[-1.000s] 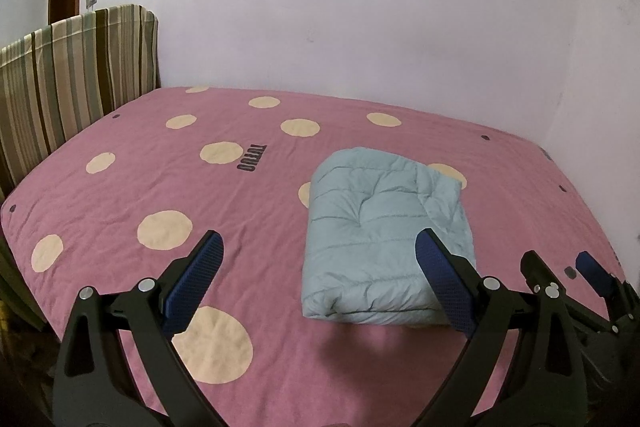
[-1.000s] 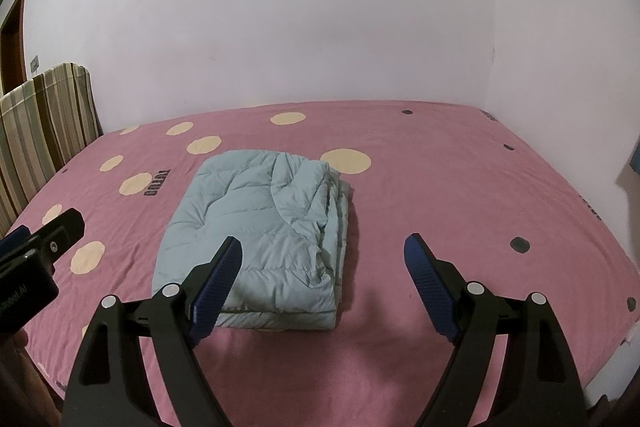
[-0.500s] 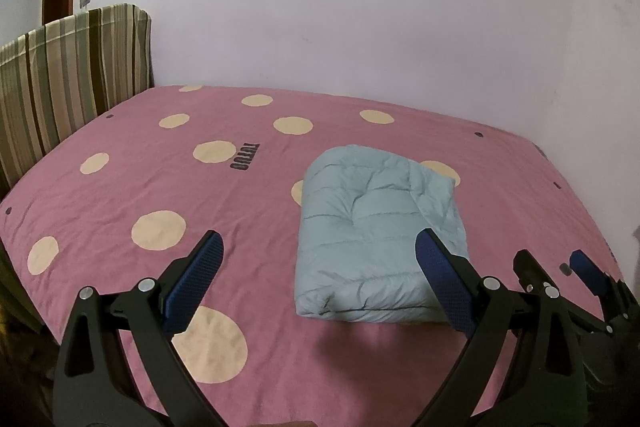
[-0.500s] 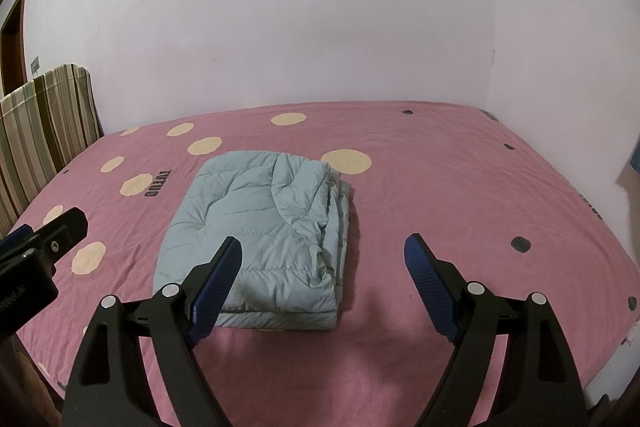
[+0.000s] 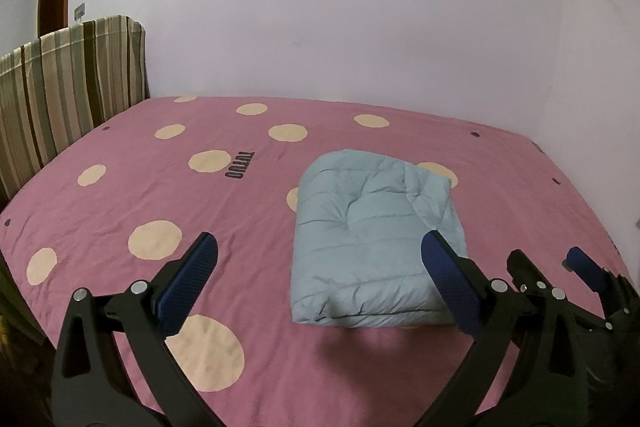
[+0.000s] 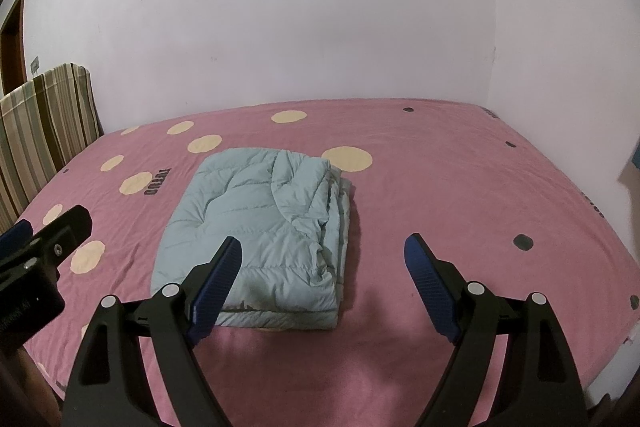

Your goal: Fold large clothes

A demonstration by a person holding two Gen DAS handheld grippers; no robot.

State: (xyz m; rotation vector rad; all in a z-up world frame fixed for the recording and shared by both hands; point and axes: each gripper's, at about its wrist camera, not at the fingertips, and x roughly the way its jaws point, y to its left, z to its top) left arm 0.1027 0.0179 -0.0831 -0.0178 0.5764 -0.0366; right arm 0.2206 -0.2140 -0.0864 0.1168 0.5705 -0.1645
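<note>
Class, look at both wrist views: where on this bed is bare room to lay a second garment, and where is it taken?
The folded pale blue puffer jacket takes the middle of the pink dotted bedsheet. Free: the wide stretch between jacket and right-hand wall, the strip behind it, and the dotted area toward the striped headboard. Both open grippers, left gripper and right gripper, hover over the near edge.

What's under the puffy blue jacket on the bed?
The folded light blue jacket lies on the pink dotted bedsheet, partly covering two cream dots. Anything else beneath it is hidden.
</note>
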